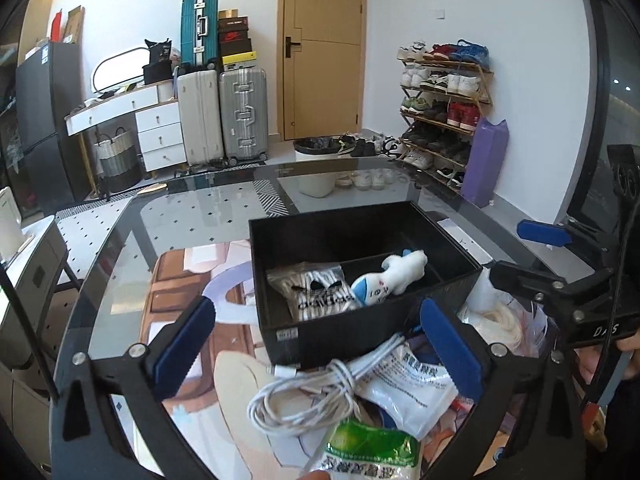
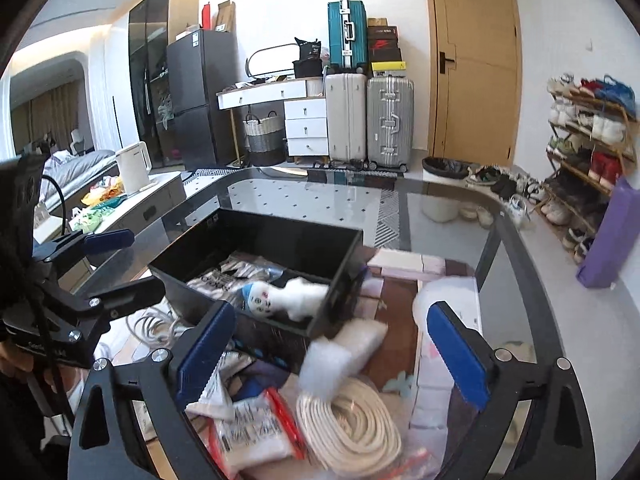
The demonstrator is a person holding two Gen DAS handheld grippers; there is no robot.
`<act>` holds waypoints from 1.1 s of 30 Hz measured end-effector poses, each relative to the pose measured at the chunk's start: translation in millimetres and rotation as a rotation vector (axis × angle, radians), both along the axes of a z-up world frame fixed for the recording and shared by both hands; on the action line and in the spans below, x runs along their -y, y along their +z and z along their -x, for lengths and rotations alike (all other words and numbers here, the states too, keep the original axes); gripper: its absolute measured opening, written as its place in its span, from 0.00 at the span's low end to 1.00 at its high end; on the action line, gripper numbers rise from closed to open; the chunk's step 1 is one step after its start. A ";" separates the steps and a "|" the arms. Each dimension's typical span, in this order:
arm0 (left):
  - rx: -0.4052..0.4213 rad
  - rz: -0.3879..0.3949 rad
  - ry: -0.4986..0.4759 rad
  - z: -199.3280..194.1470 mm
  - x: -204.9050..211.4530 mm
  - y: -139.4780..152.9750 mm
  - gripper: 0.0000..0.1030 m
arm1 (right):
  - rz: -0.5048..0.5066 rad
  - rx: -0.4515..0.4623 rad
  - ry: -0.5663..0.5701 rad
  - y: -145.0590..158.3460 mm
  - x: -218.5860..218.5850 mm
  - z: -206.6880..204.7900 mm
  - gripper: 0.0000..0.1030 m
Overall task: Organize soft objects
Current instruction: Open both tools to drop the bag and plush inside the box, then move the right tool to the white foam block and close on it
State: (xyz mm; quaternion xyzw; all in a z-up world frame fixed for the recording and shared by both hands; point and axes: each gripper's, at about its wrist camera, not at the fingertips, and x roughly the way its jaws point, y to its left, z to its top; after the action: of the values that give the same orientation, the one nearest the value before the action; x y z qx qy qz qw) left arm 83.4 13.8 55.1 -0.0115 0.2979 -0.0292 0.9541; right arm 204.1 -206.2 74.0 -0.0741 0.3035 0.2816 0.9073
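A black divided box (image 1: 440, 304) (image 2: 340, 264) sits on the glass table. In it lie a bag of striped Adidas socks (image 1: 320, 292) (image 2: 224, 276) and a white plush toy with a blue cap (image 1: 390, 276) (image 2: 288, 294). My left gripper (image 1: 320, 344) is open and empty, just before the box, above a white cable bundle (image 1: 304, 396), a white packet (image 1: 412, 384) and a green packet (image 1: 368, 452). My right gripper (image 2: 332, 356) is open and empty over a coil of white rope (image 2: 352, 428), a blurred white soft bag (image 2: 340, 356) and a red-edged zip bag (image 2: 256, 428).
The right gripper shows in the left wrist view (image 1: 548, 264); the left one shows in the right wrist view (image 2: 100, 268). A picture mat (image 1: 180, 292) lies under the glass. Suitcases, drawers, a bin and a shoe rack (image 1: 444, 108) stand beyond the table.
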 end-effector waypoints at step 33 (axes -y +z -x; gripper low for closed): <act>-0.042 0.039 0.041 25.0 -10.6 -21.0 1.00 | 0.143 -0.150 0.043 -29.4 13.0 9.1 0.99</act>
State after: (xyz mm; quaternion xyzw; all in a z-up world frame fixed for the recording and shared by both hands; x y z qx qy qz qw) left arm 58.4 24.4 34.0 -0.0369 0.3169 -0.0153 0.9476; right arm 195.0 -219.2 44.6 -0.1241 0.3883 0.2834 0.8680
